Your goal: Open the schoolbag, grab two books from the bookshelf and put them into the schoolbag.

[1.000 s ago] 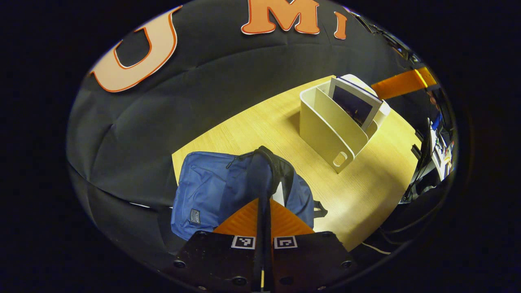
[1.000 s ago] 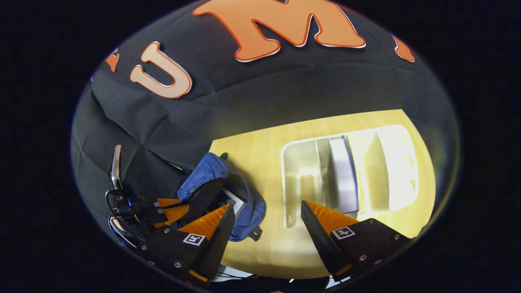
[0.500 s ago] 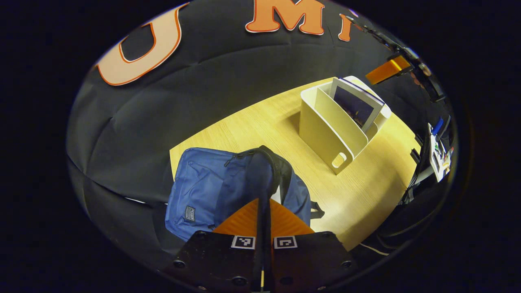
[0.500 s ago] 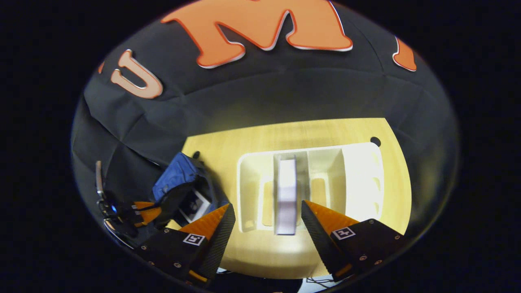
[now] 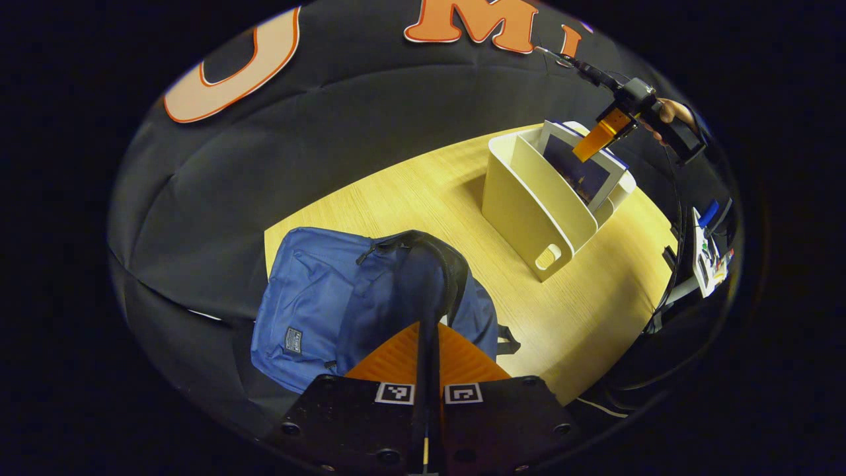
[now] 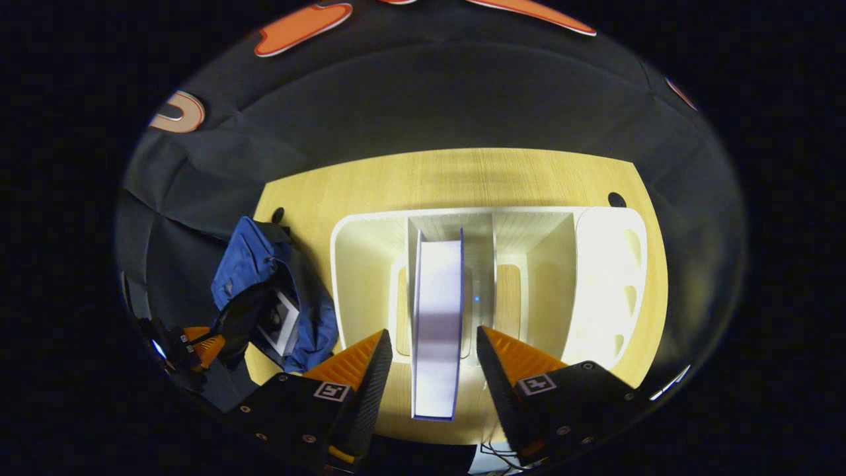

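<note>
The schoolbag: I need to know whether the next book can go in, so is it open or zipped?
Open: the left gripper pinches the schoolbag flap up, and a book shows inside.

The bench (image 6: 462,172) looks like pale wood laminate, smooth with a fine straight grain and a soft sheen. The bookshelf (image 6: 601,264) seems to be smooth matt plastic, cream-white. The schoolbag (image 5: 317,297) is woven cloth, matt and creased, with a small sewn patch. The book (image 6: 436,317) shows plain paper page edges between thin covers. The fingers (image 6: 360,360) carry ribbed pads.
</note>
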Available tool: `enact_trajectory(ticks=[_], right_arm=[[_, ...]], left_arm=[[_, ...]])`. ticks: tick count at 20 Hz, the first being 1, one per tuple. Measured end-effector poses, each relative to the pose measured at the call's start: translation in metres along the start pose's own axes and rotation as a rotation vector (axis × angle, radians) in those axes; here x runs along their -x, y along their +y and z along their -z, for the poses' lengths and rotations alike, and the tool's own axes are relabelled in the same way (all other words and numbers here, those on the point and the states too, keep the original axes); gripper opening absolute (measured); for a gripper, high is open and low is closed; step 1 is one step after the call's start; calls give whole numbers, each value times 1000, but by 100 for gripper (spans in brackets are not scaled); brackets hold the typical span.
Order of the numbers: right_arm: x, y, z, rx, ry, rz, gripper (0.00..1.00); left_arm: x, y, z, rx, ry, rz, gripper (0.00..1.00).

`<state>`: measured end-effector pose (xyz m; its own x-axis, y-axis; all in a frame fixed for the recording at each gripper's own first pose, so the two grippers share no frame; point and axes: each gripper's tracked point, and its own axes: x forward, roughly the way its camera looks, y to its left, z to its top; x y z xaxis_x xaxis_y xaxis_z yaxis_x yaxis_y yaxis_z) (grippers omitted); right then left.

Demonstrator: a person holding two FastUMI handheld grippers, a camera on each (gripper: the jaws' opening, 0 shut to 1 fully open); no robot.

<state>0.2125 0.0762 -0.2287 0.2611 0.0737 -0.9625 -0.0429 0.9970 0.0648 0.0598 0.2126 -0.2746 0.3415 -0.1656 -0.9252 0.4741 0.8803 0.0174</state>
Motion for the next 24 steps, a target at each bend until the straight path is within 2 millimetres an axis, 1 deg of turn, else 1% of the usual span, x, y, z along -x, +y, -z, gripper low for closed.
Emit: enact_trajectory(ticks=[1,2,3,5,6,7,8,9,11,12,13,16,19,21,22,24], right_arm=[[-3,0,3,1,19,10,55],[2,-4,3,-6,32,20,48],[-3,-5,3,-7,37,30,42],[-2,-11,4,-6,52,63,38],[-2,-10,6,-12,61,65,45],[1,-10,9,-9,78,68,42],[1,-12,12,-4,86,67,33],[7,-14,16,6,90,64,31],[17,-11,20,3,90,47,31],[26,-10,20,-3,82,34,39],[37,-9,21,-8,70,22,30],[70,-9,22,-2,26,1,29],[108,-6,26,-17,-24,-43,29],[133,-11,26,-33,-69,-61,29],[144,-13,25,-41,-92,-70,29],[162,-8,27,-56,-121,-111,29]], left_arm=[[-1,0,1,6,2,3,2],[-3,-1,1,11,4,7,2],[-4,-3,3,14,5,10,2],[-8,-5,4,14,11,17,2],[-10,-6,4,13,14,21,3],[-10,-6,5,11,16,24,3],[-11,-6,5,8,18,27,3],[-11,-5,5,5,18,28,3],[-11,-2,5,-4,16,22,3],[-11,-1,4,-7,16,20,3],[-9,-1,4,-11,13,19,3],[-10,-1,4,-13,11,24,3],[-10,-1,5,-16,9,27,3],[-8,-1,4,-22,10,25,3],[-8,-1,4,-25,11,23,3],[-6,-2,3,-31,11,18,3]])
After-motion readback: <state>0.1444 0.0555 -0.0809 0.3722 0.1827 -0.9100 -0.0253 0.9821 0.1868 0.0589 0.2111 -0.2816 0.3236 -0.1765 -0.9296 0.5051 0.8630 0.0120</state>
